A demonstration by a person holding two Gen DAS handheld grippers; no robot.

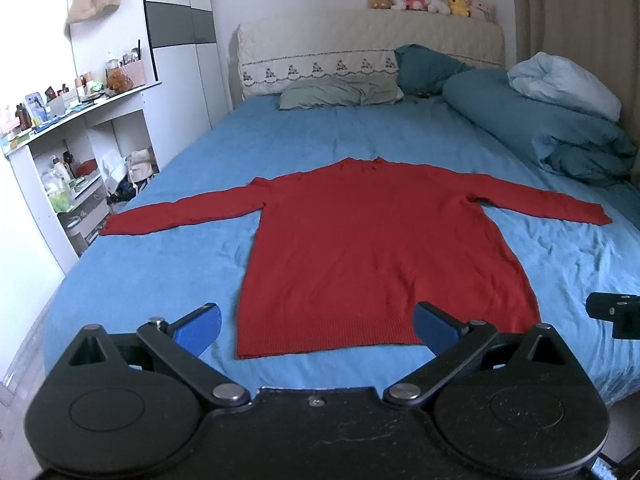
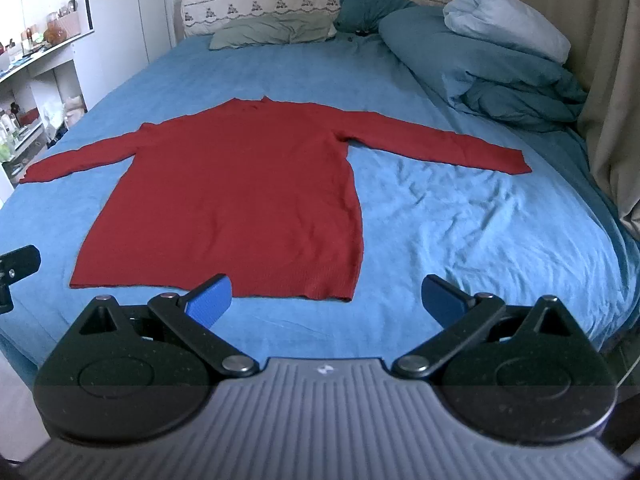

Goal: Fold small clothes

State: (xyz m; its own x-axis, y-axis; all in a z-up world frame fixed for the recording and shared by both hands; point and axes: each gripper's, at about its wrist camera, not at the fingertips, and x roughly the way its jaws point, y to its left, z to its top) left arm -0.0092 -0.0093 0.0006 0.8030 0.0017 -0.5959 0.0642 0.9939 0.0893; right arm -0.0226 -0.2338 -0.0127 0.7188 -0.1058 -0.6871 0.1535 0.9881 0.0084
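A red long-sleeved sweater (image 1: 372, 240) lies flat on the blue bed sheet (image 1: 160, 280), sleeves spread out to both sides, hem toward me. In the left wrist view my left gripper (image 1: 316, 326) hovers open above the hem, its blue pads (image 1: 200, 326) wide apart and empty. The right wrist view shows the same sweater (image 2: 240, 192) left of centre. My right gripper (image 2: 328, 300) stands open over the hem's right corner, nothing between its blue pads (image 2: 212, 298). Each view catches a black edge of the other gripper at its side.
Pillows (image 1: 340, 92) and a piled teal duvet (image 1: 540, 128) fill the head and right side of the bed. Plush toys (image 1: 432, 0) sit on the headboard. A cluttered white shelf unit (image 1: 80, 140) stands left of the bed. Curtains (image 2: 612, 80) hang at the right.
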